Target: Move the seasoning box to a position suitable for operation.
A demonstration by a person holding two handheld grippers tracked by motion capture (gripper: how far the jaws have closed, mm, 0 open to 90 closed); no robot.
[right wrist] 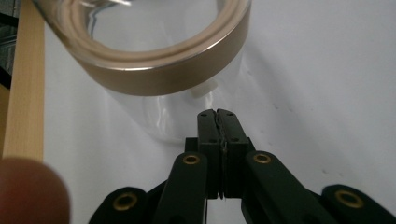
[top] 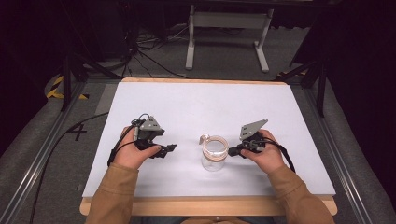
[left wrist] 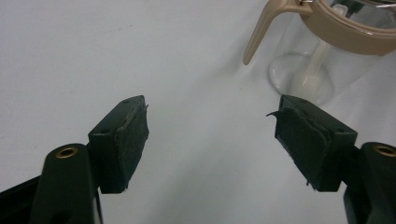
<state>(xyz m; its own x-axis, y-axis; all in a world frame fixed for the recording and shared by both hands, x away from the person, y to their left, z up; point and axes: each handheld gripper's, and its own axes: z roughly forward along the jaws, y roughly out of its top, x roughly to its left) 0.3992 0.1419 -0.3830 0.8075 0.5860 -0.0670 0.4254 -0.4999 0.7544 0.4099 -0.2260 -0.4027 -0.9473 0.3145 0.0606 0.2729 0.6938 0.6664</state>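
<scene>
The glass jar (top: 215, 154) stands mid-worktop (top: 187, 107) between the grippers, the right gripper (right wrist: 218, 114) with jaws closed on nothing just beside its wall, the left gripper (left wrist: 210, 135) open nearby, so a nudge could tip it.

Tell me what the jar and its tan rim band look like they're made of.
The jar looks like clear glass or hard plastic: the white table shows through its wall, with glossy reflections. The rim band looks like smooth tan plastic with a satin sheen; its matching handle looks moulded.
</scene>
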